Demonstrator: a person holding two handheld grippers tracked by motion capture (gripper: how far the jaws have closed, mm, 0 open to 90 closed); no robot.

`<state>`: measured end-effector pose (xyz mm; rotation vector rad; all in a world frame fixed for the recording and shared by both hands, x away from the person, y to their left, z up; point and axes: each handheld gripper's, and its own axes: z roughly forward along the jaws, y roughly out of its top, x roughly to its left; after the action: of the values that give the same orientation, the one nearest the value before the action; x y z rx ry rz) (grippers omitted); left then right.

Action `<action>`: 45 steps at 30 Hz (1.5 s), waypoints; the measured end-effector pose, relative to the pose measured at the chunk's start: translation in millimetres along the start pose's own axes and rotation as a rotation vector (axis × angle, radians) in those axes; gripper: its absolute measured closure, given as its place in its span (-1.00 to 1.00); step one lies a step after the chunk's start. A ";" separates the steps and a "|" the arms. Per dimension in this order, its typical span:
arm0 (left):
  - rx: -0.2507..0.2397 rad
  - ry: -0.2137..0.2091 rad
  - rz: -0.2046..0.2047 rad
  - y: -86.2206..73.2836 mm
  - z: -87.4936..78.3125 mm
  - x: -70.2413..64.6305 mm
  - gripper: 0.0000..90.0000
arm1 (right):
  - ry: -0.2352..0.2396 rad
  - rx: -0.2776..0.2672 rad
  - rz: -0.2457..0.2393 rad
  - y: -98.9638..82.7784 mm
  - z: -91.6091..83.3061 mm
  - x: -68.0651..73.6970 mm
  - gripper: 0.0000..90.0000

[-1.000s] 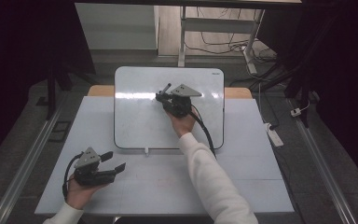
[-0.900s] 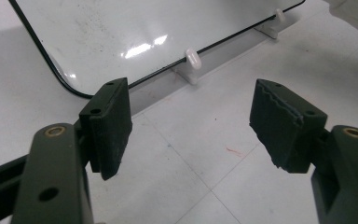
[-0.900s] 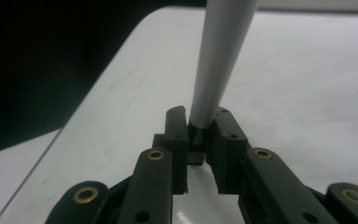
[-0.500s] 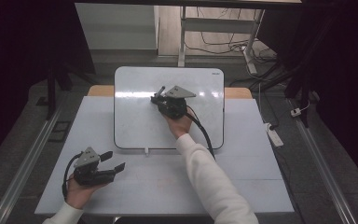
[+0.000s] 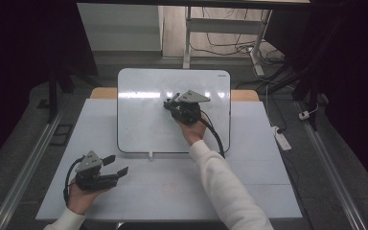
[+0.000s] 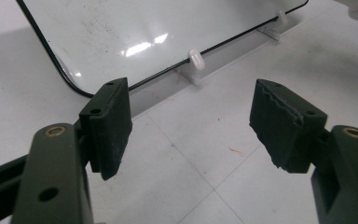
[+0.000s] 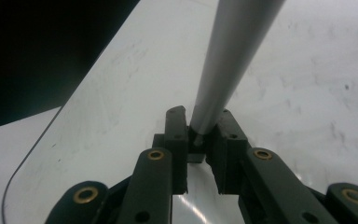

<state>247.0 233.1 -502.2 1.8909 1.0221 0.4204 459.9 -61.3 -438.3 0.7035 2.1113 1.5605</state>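
Right gripper (image 5: pixel 173 101) works a pen (image 7: pixel 233 60) over the whiteboard (image 5: pixel 143 120).
Its jaws clamp the pen; left gripper (image 5: pixel 116 165) rests, jaws apart. Next: likely steady strokes.

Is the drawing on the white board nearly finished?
Not yet. The right gripper is shut on the marker over the whiteboard, so picking it up is done. No clear drawing shows on the board. The left gripper waits open on the table.
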 end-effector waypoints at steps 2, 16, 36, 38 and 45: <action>-0.002 0.002 0.000 -0.1 -0.7 0.1 -0.33 | 0.017 -0.016 0.023 -1.0 -8.6 -1.7 0.74; -0.023 0.021 -0.002 1.0 -2.0 -0.8 -0.33 | 0.232 0.125 0.045 -32.9 -84.7 21.4 0.74; -0.095 -0.039 0.123 51.0 9.9 -35.0 -0.31 | 0.377 0.234 0.048 -61.9 -98.6 43.2 0.74; -0.107 -0.056 0.157 62.8 16.1 -44.0 -0.29 | 0.386 0.241 0.052 -63.5 -96.4 44.8 0.74; -0.127 -0.135 0.239 98.7 47.8 -69.9 -0.18 | 0.419 0.244 0.066 -65.4 -93.8 48.9 0.74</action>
<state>283.4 127.5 -435.5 1.9051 0.6678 0.4772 355.4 -116.8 -476.3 0.5637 2.6435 1.6116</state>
